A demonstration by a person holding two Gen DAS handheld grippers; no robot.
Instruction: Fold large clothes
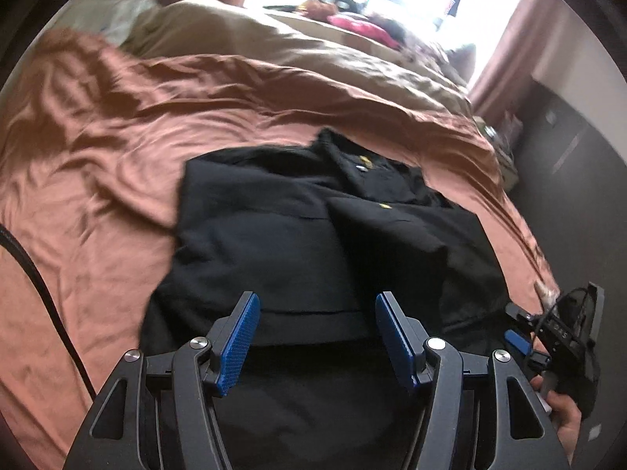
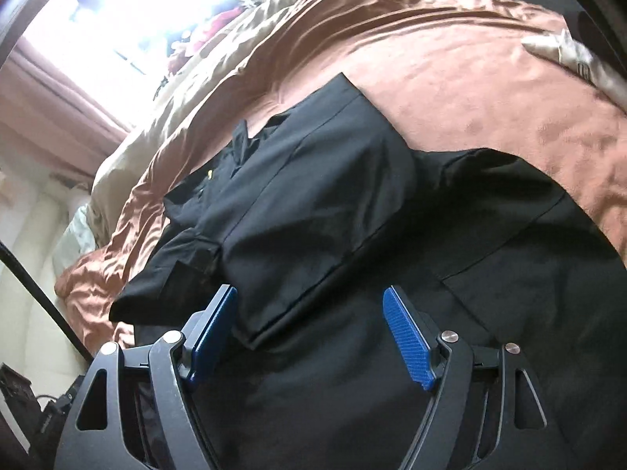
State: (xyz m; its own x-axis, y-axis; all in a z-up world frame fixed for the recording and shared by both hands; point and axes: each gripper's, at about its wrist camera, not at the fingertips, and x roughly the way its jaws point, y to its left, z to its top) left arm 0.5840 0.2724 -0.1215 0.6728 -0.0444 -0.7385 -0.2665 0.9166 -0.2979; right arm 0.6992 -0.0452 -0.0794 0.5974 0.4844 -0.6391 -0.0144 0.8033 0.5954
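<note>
A large black garment [image 1: 294,235] lies spread on a rust-coloured bedspread [image 1: 117,156], collar with small yellow marks at the far end. One side panel is folded in over the body [image 2: 313,196], and a sleeve [image 2: 509,196] sticks out to the right. My left gripper [image 1: 318,299] hovers over the near part of the garment, open, with nothing between its blue pads. My right gripper [image 2: 310,291] is also open above the black cloth, holding nothing; the corner of the folded panel lies below and between its fingers.
A beige duvet [image 1: 313,58] is bunched at the far side of the bed under a bright window with pink curtains [image 1: 501,58]. A black cable [image 1: 39,282] runs along the left. Dark furniture [image 1: 568,156] stands right of the bed. A person's hand [image 1: 564,415] shows at the lower right.
</note>
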